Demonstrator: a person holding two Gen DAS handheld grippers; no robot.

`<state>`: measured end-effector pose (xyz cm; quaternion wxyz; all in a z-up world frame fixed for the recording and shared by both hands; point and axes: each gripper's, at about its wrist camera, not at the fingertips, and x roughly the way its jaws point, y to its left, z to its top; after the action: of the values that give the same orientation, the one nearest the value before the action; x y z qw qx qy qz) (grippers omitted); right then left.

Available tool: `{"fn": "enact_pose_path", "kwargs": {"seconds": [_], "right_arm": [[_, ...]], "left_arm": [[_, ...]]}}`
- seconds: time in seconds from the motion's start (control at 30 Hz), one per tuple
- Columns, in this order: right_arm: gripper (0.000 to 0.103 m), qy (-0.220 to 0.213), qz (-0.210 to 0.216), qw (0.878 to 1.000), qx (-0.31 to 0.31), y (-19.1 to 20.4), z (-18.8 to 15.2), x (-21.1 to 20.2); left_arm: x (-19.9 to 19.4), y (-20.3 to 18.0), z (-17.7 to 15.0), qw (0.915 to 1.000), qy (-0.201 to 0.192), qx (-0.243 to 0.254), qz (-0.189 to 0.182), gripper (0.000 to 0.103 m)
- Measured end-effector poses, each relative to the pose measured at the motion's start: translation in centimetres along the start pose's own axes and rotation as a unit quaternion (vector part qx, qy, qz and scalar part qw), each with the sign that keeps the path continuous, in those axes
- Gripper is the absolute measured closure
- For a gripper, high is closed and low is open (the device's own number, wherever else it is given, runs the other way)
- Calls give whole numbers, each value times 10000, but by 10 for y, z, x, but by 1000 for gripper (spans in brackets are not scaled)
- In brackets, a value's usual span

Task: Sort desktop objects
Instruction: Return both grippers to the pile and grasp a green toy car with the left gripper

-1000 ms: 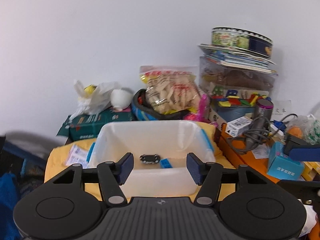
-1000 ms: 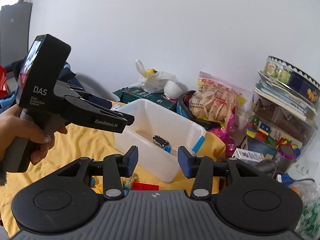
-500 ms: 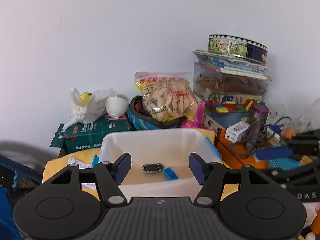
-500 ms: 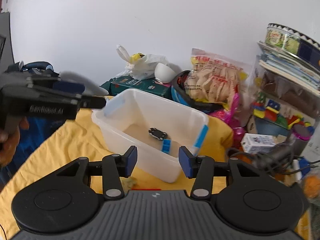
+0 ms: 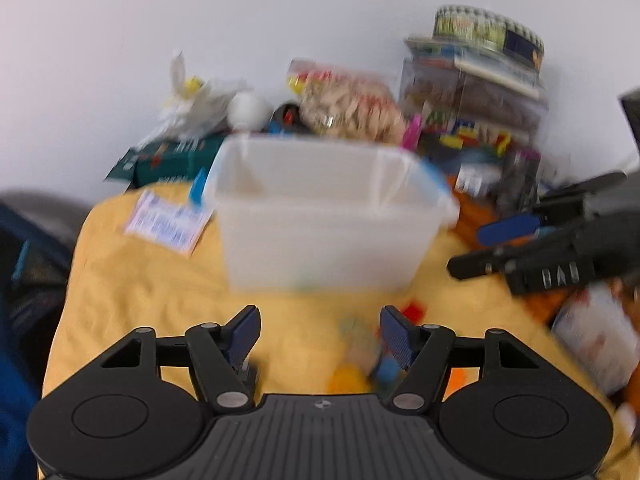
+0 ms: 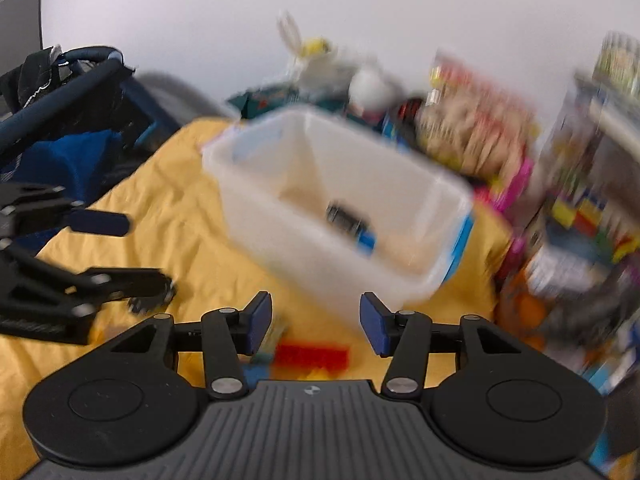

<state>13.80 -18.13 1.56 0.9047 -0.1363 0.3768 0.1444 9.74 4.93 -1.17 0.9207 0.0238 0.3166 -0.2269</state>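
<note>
Both grippers have dropped toward the loose toy pieces on the yellow-clothed desk (image 5: 160, 280) before the translucent white plastic bin (image 5: 328, 216); the left gripper (image 5: 320, 334) has just opened wide, the right gripper (image 6: 316, 322) slightly, fingers empty. Best centre the right fingers over the flat red rectangular brick (image 6: 312, 356) before closing; a small black toy car (image 6: 344, 216) already lies inside the bin.
</note>
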Motion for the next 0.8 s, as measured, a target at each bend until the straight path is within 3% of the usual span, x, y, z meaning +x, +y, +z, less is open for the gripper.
{"fn": "enact_pose_path", "kwargs": {"seconds": [0.2,0.33,0.4,0.47,0.53,0.63,0.8], "right_arm": [[51,550,516,9970,191,0,-62,15],[54,577,414,9930,-948,17,-88,16],[64,565,483,9876,-1386,21,-95,23],[71,543,805,9798,-1748,22,-97,33],[71,359,913,9695,-2246,28,-97,42],[71,324,1095,9523,-2831,39,-89,58],[66,538,1481,9265,-3417,56,-81,83]], "left_arm": [[-12,-26,-65,9982,436,325,256,33],[-7,-49,-89,9956,721,586,86,33],[-4,-58,-97,9938,810,750,125,33],[-4,-63,-100,9930,833,829,121,33],[-5,-66,-102,9926,837,880,46,33],[-6,-70,-103,9913,783,1032,217,33],[-5,-55,-90,9925,731,849,481,33]]}}
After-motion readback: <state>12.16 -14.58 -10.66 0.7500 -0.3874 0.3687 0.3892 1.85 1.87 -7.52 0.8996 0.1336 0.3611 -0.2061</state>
